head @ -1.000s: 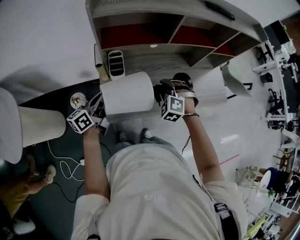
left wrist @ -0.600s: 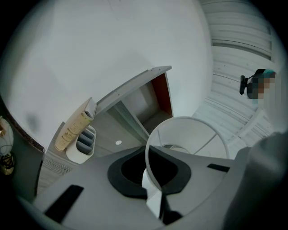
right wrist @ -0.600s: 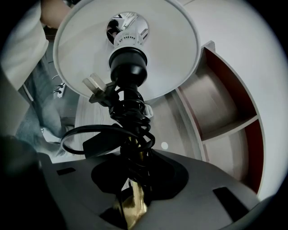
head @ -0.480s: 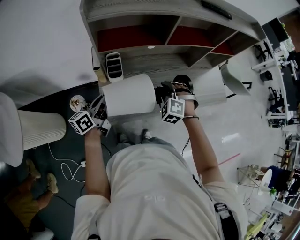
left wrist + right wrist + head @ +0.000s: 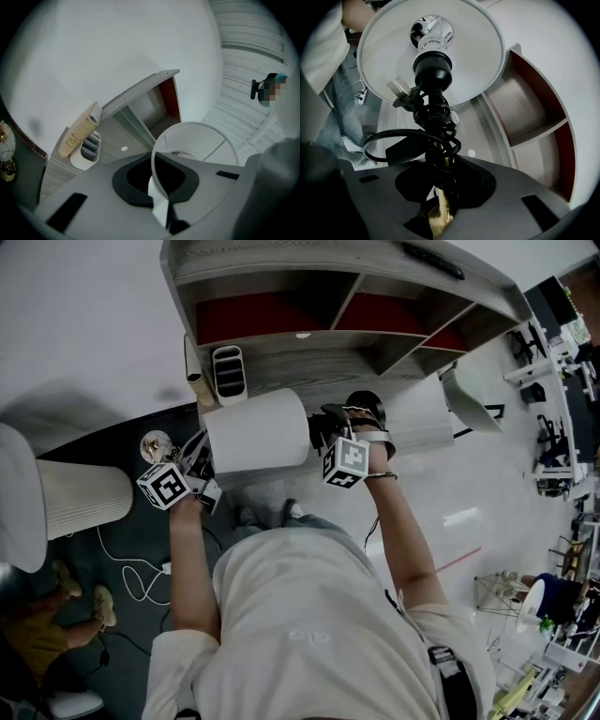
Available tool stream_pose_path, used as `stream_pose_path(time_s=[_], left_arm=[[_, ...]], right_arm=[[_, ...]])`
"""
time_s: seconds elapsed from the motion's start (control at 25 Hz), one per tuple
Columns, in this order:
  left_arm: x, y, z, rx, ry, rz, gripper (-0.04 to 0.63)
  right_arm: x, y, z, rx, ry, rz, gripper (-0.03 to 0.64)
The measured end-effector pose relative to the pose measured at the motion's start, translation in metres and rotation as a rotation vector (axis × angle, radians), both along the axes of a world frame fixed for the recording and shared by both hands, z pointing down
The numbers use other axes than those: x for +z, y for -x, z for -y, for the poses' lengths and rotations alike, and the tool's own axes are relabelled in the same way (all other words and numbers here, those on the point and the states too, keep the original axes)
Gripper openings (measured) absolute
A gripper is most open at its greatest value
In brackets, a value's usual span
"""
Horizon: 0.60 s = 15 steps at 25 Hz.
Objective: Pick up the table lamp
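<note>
- The table lamp [image 5: 258, 435] lies on its side in front of the person's chest, between the two grippers. It is just near of the shelf unit [image 5: 281, 282].
- Its white shade [image 5: 201, 136] points to the left of the scene, and its stem goes off to the right.
- The left gripper [image 5: 163, 208] is closed on the thin rim of the shade. The wall of the shade passes between its jaws, which are almost together.
- The right gripper [image 5: 440, 206] grips the brass stem [image 5: 439, 216] of the lamp, with its jaws partly apart around it.
- A black cord [image 5: 433, 117] is wound in loops around the stem, from the jaws up to the black socket [image 5: 433, 70]. A pale plug [image 5: 399, 89] sticks out to the left of the socket.
- In the head view each marker cube sits near of the lamp, one at the left end of the shade and one at the right end.
- The shelf unit has grey wooden boards and red back panels [image 5: 262, 310]. On its lower board, at the far left, stands a white holder [image 5: 231, 369] with slots, and a flat beige object [image 5: 77, 133] leans on this holder.
- A second, pleated white shade [image 5: 84, 498] is at the left over the dark floor, well apart from the held lamp, and a white cable [image 5: 127, 563] lies near it.
- A third white shade [image 5: 422, 413] is just to the right of the right gripper.
</note>
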State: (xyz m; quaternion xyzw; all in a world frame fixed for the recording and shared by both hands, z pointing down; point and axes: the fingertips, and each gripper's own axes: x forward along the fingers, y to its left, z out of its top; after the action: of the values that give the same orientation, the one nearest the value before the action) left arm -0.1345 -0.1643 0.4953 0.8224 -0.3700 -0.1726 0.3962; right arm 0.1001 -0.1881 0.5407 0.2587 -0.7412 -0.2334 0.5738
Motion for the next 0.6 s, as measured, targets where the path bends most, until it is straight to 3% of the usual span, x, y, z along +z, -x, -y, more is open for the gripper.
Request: stream_pose_path(time_s=[0.6], left_arm=[[0.0, -0.003, -0.012, 0.004, -0.003, 0.011, 0.021]], right_arm=[[0.004, -0.003, -0.015, -0.007, 0.008, 0.005, 0.132]])
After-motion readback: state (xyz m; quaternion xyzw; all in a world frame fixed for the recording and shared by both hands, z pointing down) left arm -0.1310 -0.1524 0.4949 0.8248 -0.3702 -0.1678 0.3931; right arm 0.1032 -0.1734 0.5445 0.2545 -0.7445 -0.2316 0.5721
